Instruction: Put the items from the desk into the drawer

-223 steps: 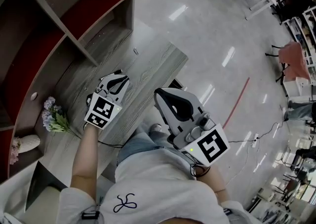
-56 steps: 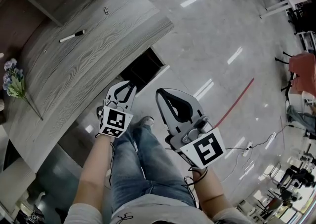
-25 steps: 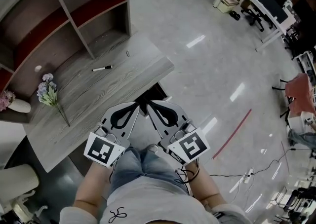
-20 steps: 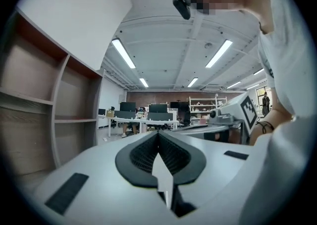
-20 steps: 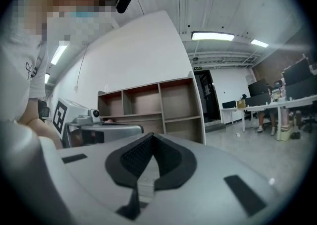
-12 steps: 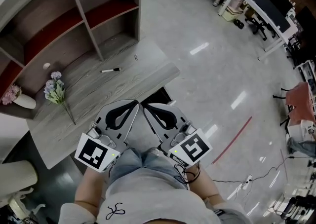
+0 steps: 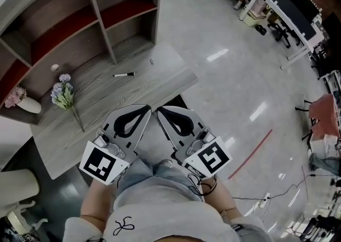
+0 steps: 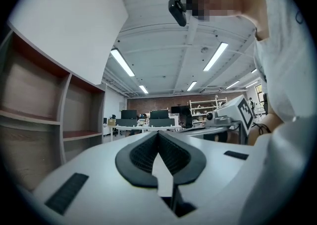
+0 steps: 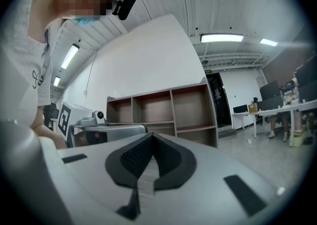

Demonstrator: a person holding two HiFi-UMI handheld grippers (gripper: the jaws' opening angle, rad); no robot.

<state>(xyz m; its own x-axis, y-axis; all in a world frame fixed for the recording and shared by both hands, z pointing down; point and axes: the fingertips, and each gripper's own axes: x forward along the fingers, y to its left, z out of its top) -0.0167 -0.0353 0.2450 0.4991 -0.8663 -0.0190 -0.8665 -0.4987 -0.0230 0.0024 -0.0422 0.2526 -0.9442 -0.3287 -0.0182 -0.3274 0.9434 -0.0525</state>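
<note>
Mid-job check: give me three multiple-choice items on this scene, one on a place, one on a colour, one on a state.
1. Where is the marker? A floor; B desk; C shelf bay.
2. What colour are the coloured shelf boards? A blue; B yellow; C red.
3. What state is the left hand-held gripper in? A shut, empty; B wide open; C shut on the marker.

Key: B, it lies on the grey wood top; C, the head view shows them red; A, its jaws meet with nothing between.
</note>
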